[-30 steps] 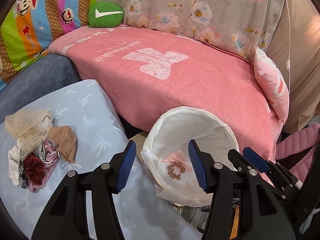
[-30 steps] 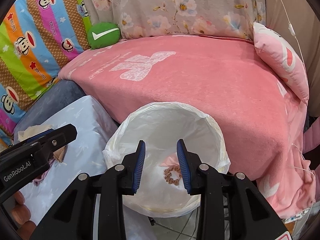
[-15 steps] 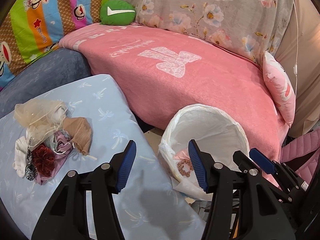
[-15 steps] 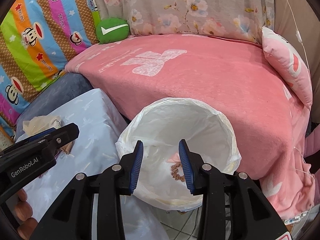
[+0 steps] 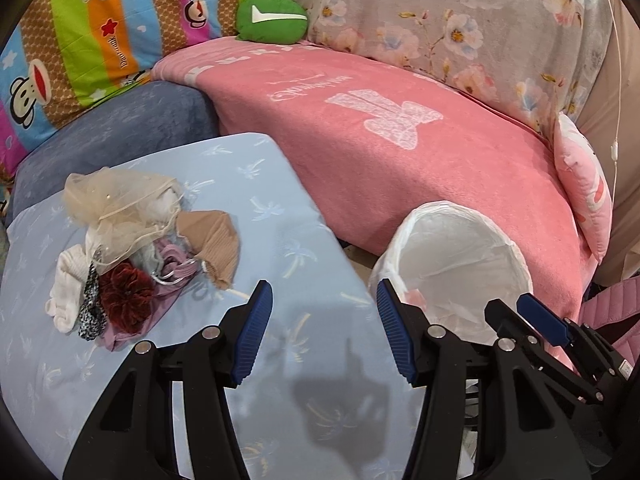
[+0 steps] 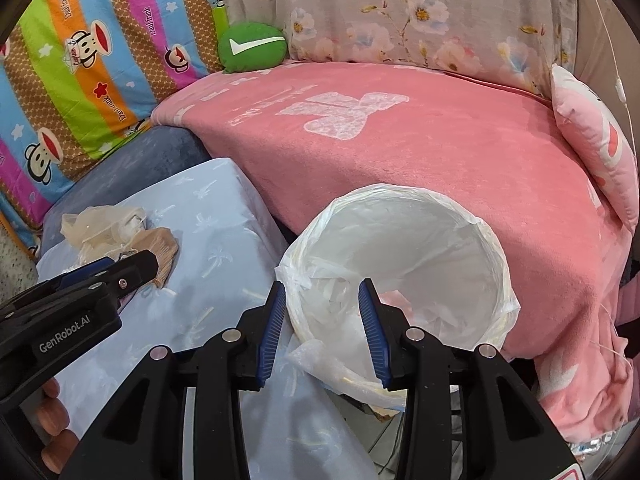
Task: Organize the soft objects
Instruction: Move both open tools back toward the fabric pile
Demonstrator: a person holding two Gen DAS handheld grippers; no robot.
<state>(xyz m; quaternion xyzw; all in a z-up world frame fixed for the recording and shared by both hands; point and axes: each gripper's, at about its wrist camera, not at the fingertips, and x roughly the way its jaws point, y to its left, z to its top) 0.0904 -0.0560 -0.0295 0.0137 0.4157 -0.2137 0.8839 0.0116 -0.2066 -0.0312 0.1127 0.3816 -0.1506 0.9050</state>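
Two grippers, both empty — left gripper spread over the blue cloth, right gripper parted at the lined bin. Pile of soft accessories — scrunchies, gauze — lies on the cloth, left of the bin.

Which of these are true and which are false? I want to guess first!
1. The pile of soft things lies on the pale blue cloth. True.
2. The left gripper holds a red scrunchie. False: nothing is between its fingers; the dark red scrunchie is in the pile.
3. The bin has a white plastic liner. True.
4. The green cushion sits inside the bin. False: it rests at the back of the pink blanket.
5. The right gripper grips a sock. False: it holds nothing.
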